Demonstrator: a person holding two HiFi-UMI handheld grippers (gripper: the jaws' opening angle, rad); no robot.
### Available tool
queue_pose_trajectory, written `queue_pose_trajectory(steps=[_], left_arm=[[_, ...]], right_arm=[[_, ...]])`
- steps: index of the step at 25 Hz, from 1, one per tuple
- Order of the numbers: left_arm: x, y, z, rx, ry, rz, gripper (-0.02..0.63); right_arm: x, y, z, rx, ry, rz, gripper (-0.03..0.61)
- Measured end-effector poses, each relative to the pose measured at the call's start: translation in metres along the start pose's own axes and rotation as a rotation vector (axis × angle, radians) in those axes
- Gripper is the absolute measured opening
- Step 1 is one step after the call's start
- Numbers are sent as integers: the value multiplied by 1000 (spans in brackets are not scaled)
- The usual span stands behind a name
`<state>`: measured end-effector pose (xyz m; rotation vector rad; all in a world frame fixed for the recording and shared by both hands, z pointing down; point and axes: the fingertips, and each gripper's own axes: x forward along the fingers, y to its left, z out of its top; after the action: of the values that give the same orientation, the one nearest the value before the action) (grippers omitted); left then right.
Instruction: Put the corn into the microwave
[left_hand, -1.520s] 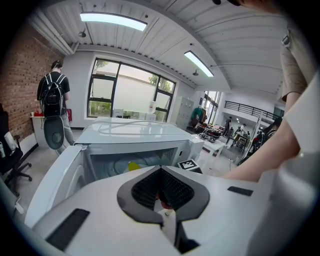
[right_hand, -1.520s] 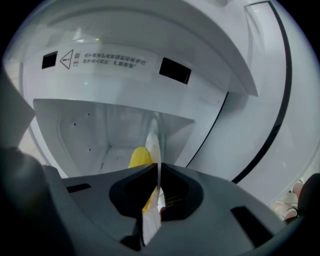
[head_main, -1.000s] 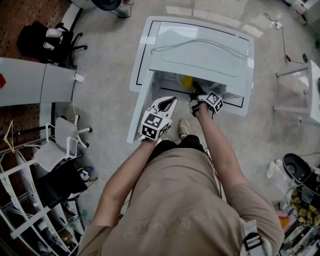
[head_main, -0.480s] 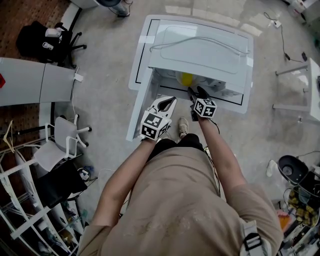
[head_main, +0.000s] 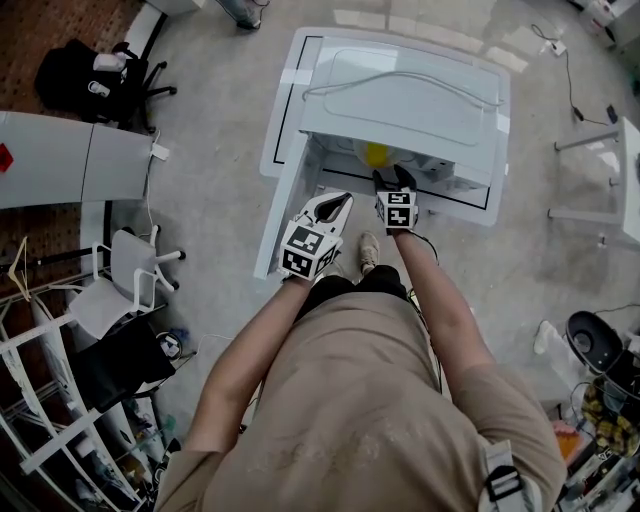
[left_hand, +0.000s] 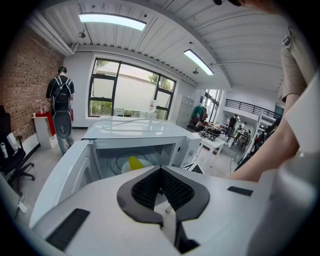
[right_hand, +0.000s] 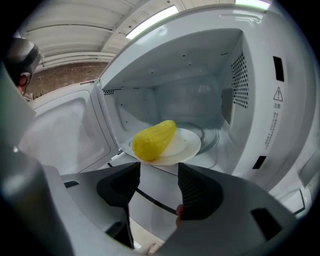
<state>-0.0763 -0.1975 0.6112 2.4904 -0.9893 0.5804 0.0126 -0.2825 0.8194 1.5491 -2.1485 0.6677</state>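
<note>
The yellow corn (right_hand: 154, 140) lies on a white plate (right_hand: 189, 146) inside the open microwave (right_hand: 250, 100); from above only a bit of the corn (head_main: 375, 155) shows in the opening. My right gripper (right_hand: 159, 183) hangs just in front of the cavity. It is open with nothing between its fingers, its jaws having just been opening. In the head view the right gripper (head_main: 392, 180) sits at the microwave (head_main: 400, 100) mouth. My left gripper (head_main: 338, 204) is shut and empty, held back beside the door (head_main: 283, 200). Past the left gripper (left_hand: 161, 172), the corn (left_hand: 135, 162) shows in the cavity.
The microwave door (right_hand: 65, 135) swings out to the left. The microwave stands on a white table (head_main: 290, 70). Office chairs (head_main: 130, 280) and a rack are on the left, another white table (head_main: 625, 180) on the right. A person with a backpack (left_hand: 61, 107) stands far off.
The right gripper has rolled upright, let go of the corn and drawn slightly back and left from the opening. The corn stays on the plate. The left gripper has not moved.
</note>
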Motion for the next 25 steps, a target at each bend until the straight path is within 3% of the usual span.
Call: queue_pose_trajectory(steps=[12, 25], left_arm=[[0, 3, -3, -15, 2, 14, 2], [3, 6, -4, -25, 5, 31, 2]], right_arm=[[21, -2, 25, -48, 23, -70, 235], [40, -7, 39, -95, 56, -75, 235]])
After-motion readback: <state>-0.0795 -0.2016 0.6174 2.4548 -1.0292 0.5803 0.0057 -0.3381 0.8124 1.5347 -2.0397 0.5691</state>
